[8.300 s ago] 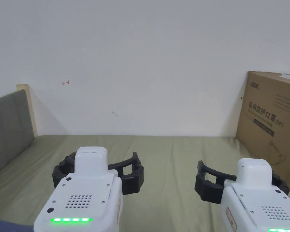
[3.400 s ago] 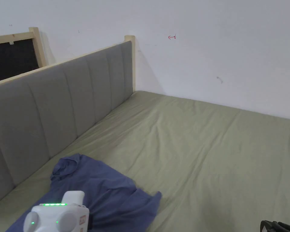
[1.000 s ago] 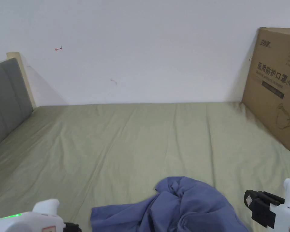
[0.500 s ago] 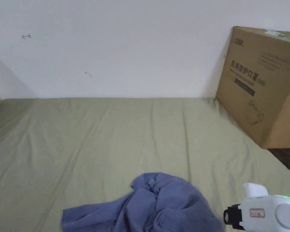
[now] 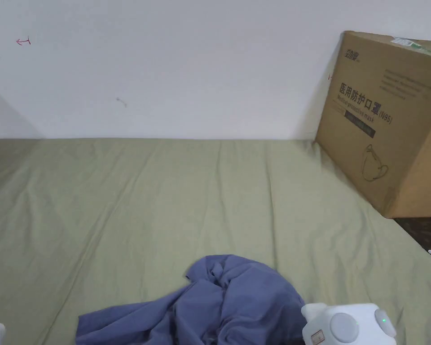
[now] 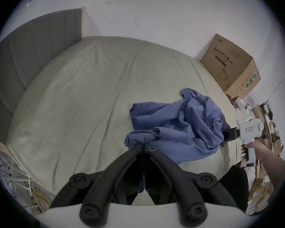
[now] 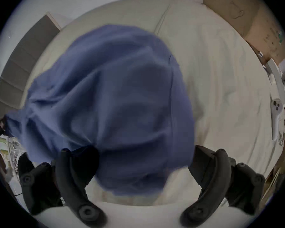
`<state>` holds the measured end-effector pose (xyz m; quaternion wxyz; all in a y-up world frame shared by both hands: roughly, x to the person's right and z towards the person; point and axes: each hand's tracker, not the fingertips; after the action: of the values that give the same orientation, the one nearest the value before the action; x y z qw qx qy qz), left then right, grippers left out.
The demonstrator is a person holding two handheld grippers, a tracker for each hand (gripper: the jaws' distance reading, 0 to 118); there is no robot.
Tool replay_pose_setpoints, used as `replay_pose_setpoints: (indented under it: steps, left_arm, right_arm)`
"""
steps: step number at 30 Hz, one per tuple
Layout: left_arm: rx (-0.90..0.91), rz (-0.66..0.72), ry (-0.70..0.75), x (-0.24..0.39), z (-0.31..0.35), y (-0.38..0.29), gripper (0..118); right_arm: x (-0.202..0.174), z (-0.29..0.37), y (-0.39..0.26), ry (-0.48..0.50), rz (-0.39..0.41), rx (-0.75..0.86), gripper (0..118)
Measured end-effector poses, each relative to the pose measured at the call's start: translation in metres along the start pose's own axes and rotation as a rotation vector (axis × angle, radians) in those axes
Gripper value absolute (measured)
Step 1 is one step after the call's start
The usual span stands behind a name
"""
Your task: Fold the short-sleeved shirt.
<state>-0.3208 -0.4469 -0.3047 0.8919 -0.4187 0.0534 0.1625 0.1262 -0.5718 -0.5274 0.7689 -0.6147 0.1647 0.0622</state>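
Note:
The blue short-sleeved shirt (image 5: 219,305) lies crumpled on the olive bed sheet (image 5: 165,202) near the front edge. In the left gripper view my left gripper (image 6: 144,146) is shut on a bunched edge of the shirt (image 6: 184,124) at its near left side. My right gripper (image 7: 131,149) is open, its jaws spread wide with shirt fabric (image 7: 113,100) lying between them and neither jaw pressing on it. From the left gripper view the right gripper (image 6: 231,133) sits against the shirt's right edge, held by a hand. Its white body (image 5: 349,328) shows in the head view.
A large cardboard box (image 5: 389,121) stands at the bed's far right corner against the white wall. The grey padded headboard (image 6: 31,58) runs along the left. A white hand controller (image 7: 275,116) and clutter lie beyond the bed's right edge.
The head camera has panned right. The shirt has been dragged from beside the headboard toward mid-bed, and in the last half second the right gripper has moved left up to the shirt.

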Motion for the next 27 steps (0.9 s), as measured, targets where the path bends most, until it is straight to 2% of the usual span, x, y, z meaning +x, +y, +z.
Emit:
replay_pose_setpoints:
  steps: [2, 4, 7, 9, 10, 12, 14, 15, 17, 19, 22, 27]
  left_arm:
    - [-0.007, 0.015, 0.004, -0.001, -0.003, -0.002, 1]
    - [-0.015, 0.021, 0.011, 0.001, -0.007, -0.004, 1]
    - [-0.020, 0.021, 0.019, 0.001, -0.009, -0.009, 1]
    - [-0.020, 0.019, 0.022, 0.001, -0.008, -0.009, 1]
    - [-0.021, 0.020, 0.017, 0.000, -0.006, -0.009, 1]
    - [-0.004, 0.024, 0.005, 0.000, 0.001, -0.006, 1]
    - [0.035, 0.021, -0.022, 0.001, 0.013, -0.001, 1]
    - [0.044, 0.013, -0.015, 0.003, 0.018, 0.002, 1]
    - [0.067, -0.002, 0.007, 0.006, 0.030, 0.010, 1]
    - [0.118, -0.006, -0.007, 0.007, 0.047, 0.018, 1]
    - [0.183, 0.005, -0.042, 0.005, 0.071, 0.037, 1]
    - [0.321, -0.033, -0.067, 0.002, 0.120, 0.092, 1]
  right_arm:
    - [0.003, -0.003, -0.008, 0.039, -0.021, 0.040, 116]
    - [0.000, 0.003, -0.016, 0.019, -0.013, 0.087, 116]
    - [-0.001, 0.009, -0.009, 0.013, 0.002, 0.045, 116]
    - [-0.003, 0.016, -0.011, 0.003, 0.016, 0.069, 112]
    - [-0.005, 0.020, -0.014, -0.004, 0.040, 0.089, 103]
    - [-0.008, 0.039, -0.020, -0.005, 0.102, 0.131, 74]
    - [-0.008, 0.067, -0.028, -0.030, 0.167, 0.184, 6]
    - [-0.006, 0.080, -0.034, -0.027, 0.194, 0.207, 7]
    - [0.002, 0.113, -0.044, 0.034, 0.197, 0.292, 7]
    - [0.004, 0.145, -0.050, 0.021, 0.176, 0.356, 7]
    - [0.005, 0.199, -0.052, 0.078, 0.146, 0.466, 7]
    - [0.010, 0.283, -0.037, 0.107, 0.149, 0.621, 7]
